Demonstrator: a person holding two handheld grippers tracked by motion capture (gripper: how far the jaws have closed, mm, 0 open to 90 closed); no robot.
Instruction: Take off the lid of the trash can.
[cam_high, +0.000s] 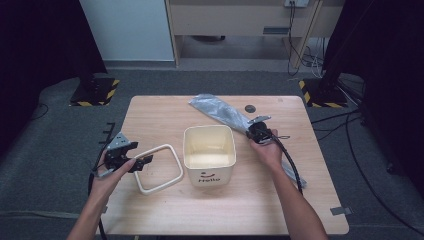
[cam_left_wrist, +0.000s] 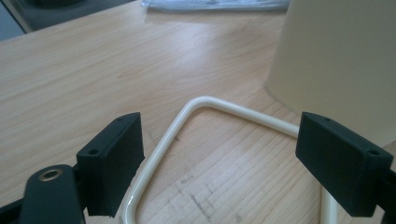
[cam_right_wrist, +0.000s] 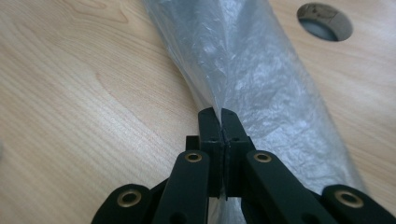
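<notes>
A cream square bin (cam_high: 209, 152) marked "Hello" stands upright in the middle of the wooden table (cam_high: 160, 112). Left of it lies a cream rectangular ring (cam_high: 159, 167), flat on the wood. My left gripper (cam_high: 144, 161) hovers over the ring's near left side. In the left gripper view it (cam_left_wrist: 219, 135) is open, and the ring (cam_left_wrist: 224, 109) runs beneath the gap, touching neither pad. A crumpled grey plastic bag (cam_high: 220, 112) lies diagonally behind and to the right of the bin. My right gripper (cam_high: 253, 131) is shut on the bag (cam_right_wrist: 252, 60); its fingertips (cam_right_wrist: 221, 116) pinch the film.
A round cable hole (cam_high: 250, 108) sits in the table just beyond the bag and shows as a hole (cam_right_wrist: 324, 21) in the right gripper view. The bin's wall (cam_left_wrist: 336, 60) rises close on the right in the left gripper view. Black stands and cables line the floor around the table.
</notes>
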